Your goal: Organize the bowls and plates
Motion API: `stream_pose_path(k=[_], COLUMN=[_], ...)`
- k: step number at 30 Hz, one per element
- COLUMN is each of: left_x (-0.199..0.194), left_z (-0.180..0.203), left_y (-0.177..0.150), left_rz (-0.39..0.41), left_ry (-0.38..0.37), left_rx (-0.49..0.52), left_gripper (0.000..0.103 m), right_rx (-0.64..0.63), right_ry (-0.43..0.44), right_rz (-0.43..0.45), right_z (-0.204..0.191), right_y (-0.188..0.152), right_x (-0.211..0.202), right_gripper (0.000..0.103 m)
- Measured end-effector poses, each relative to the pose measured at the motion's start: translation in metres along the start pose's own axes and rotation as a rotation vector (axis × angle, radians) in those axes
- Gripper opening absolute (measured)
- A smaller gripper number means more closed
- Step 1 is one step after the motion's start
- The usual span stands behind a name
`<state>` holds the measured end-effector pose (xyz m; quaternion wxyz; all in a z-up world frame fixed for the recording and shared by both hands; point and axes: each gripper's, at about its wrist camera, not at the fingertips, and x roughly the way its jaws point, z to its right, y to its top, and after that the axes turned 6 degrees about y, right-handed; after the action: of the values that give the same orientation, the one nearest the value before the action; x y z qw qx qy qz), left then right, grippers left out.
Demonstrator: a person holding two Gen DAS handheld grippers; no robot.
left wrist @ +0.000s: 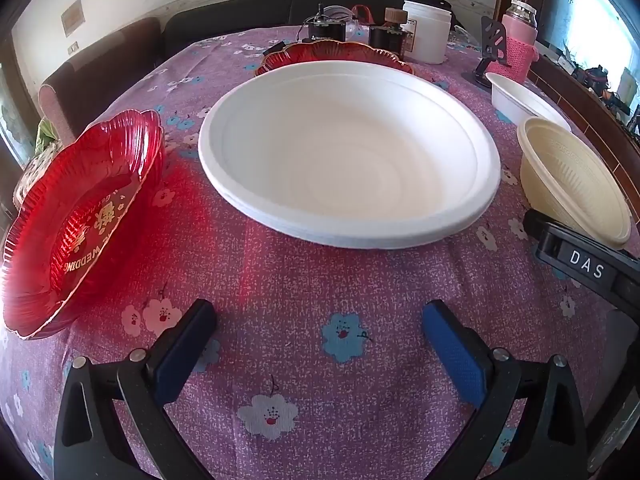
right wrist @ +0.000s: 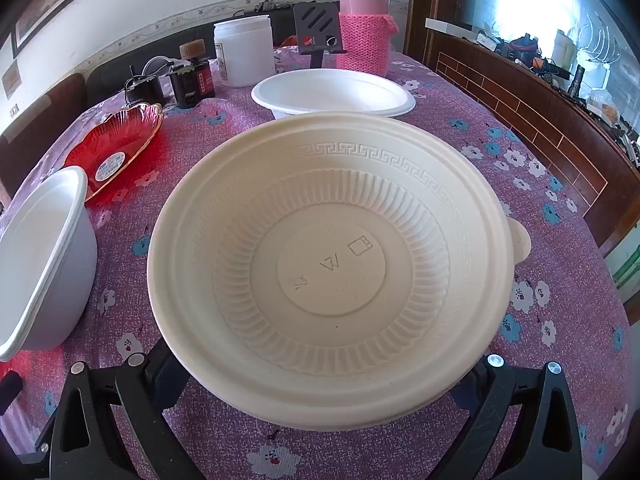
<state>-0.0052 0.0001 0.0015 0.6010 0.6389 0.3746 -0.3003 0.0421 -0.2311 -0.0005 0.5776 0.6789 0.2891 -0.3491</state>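
Observation:
In the left wrist view my left gripper [left wrist: 320, 320] is open and empty, low over the tablecloth, just short of a large white bowl [left wrist: 348, 156]. A red glass plate [left wrist: 80, 216] sits to its left and another red plate [left wrist: 332, 53] lies behind the white bowl. A cream bowl [left wrist: 572, 176] is at the right, with my right gripper's finger beside it. In the right wrist view the cream bowl [right wrist: 328, 264] fills the frame and sits between my right gripper's jaws [right wrist: 324, 376]; the fingertips are hidden under its rim. A smaller white bowl [right wrist: 332, 92] is behind it.
The table has a purple flowered cloth [left wrist: 320, 360]. At the far end stand a white jar [right wrist: 243, 50], dark bottles [right wrist: 191, 76], a black phone stand [right wrist: 318, 30] and a pink-sleeved flask [right wrist: 365, 20]. A wooden ledge [right wrist: 540, 120] runs along the right. The large white bowl [right wrist: 40, 260] is at the left.

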Motion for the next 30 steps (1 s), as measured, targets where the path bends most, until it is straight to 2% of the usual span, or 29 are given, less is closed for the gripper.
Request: stream_pose_path(k=[20, 23, 25, 27, 30], left_x=[0.006, 0.002, -0.009, -0.030, -0.080], left_z=[0.001, -0.001, -0.010, -0.019, -0.033], left_y=[0.006, 0.004, 0.002, 0.002, 0.002], left_rz=[-0.005, -0.012, -0.012, 0.022, 0.178], left_ry=[0.009, -0.023, -0.111, -0.168, -0.181], left_rx=[-0.009, -0.007, -0.049, -0.082, -0.090], left_gripper=[0.103, 0.103, 0.100, 0.097, 0.097], right_rx=[0.000, -0.003, -0.048, -0.066, -0.096], right_ry=[0.000, 0.015, 0.053, 0.087, 0.078], right_rz=[0.000, -0.004, -0.042, -0.068, -0.091], right_z=[0.000, 0.001, 0.002, 0.004, 0.002], right_y=[0.000, 0.000, 0.001, 0.002, -0.007], right_x=[0.000, 0.000, -0.001, -0.003, -0.007], right_gripper=[0.102, 0.102, 0.102, 0.102, 0.102])
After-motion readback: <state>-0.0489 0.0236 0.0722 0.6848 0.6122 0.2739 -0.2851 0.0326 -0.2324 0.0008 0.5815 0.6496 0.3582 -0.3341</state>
